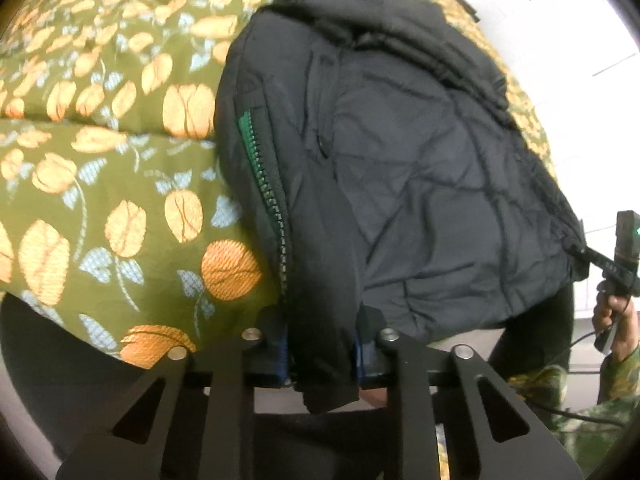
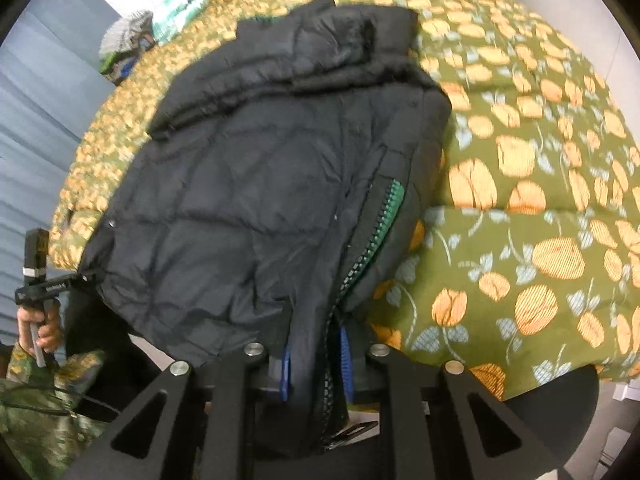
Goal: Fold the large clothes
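Left wrist view shows an olive-green quilted bedspread printed with orange tulips (image 1: 100, 184) covering the bed, and on it lies a black quilted puffer jacket with a green-taped zipper (image 1: 420, 168), collar end farthest from the camera and hem hanging toward the near edge of the bed. The zipper (image 1: 272, 200) runs down the side nearest this camera. The left gripper (image 1: 322, 354) has its jaws clamped on the hem at the zipper corner; black fabric fills the gap between the blue pads (image 1: 283, 356) and droops below them. The right wrist view confirms the same arrangement from the other side: the right gripper (image 2: 314, 364) is clamped on a fold of hem, with the zipper teeth running between its blue pads (image 2: 345, 360). Each camera also catches the other handheld gripper at the far hem corner, carried in a person's hand (image 2: 40, 330) with a patterned sleeve (image 2: 36, 408). Judgement: both hem corners are secured, and the step in hand appears to be carrying the hem up and over toward the collar. To do it well, both corners should rise together and level, keeping the hem taut between them so the padding does not bunch, then land squarely on the upper half. Risk: slick shell fabric may slip if pulled unevenly.
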Demonstrator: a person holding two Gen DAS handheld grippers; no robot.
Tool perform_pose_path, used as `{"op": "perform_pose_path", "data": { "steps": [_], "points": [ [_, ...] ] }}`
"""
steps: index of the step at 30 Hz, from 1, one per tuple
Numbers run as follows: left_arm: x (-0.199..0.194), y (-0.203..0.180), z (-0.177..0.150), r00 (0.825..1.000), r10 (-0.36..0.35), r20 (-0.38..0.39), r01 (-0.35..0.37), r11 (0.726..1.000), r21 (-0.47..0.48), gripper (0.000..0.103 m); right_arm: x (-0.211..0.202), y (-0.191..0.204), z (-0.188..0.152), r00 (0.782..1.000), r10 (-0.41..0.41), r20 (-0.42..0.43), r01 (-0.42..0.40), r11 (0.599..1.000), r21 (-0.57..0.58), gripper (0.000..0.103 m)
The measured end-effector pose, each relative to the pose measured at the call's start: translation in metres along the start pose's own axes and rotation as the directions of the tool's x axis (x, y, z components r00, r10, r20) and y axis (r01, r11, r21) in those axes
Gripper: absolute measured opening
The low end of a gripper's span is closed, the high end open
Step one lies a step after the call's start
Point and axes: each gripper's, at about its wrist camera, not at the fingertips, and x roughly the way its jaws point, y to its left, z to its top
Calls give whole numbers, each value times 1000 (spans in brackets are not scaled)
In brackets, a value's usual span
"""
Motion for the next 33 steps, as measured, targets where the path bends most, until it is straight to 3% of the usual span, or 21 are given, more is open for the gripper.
{"op": "perform_pose_path", "data": {
  "steps": [10,24,33],
  "points": [
    [-39,0,5,996,-56,76,56,998,-2,18,-35,4,14,997,33,72,-32,999,-18,19],
    [-39,0,-3,997,-47,58,47,999,-11,17,-36,4,9,998,43,38,-42,998,-42,19],
    [-50,-5,-6,997,-54,55,55,998,-12,17,-46,7,-11,998,61,4,-61,997,-45,18]
  ]
}}
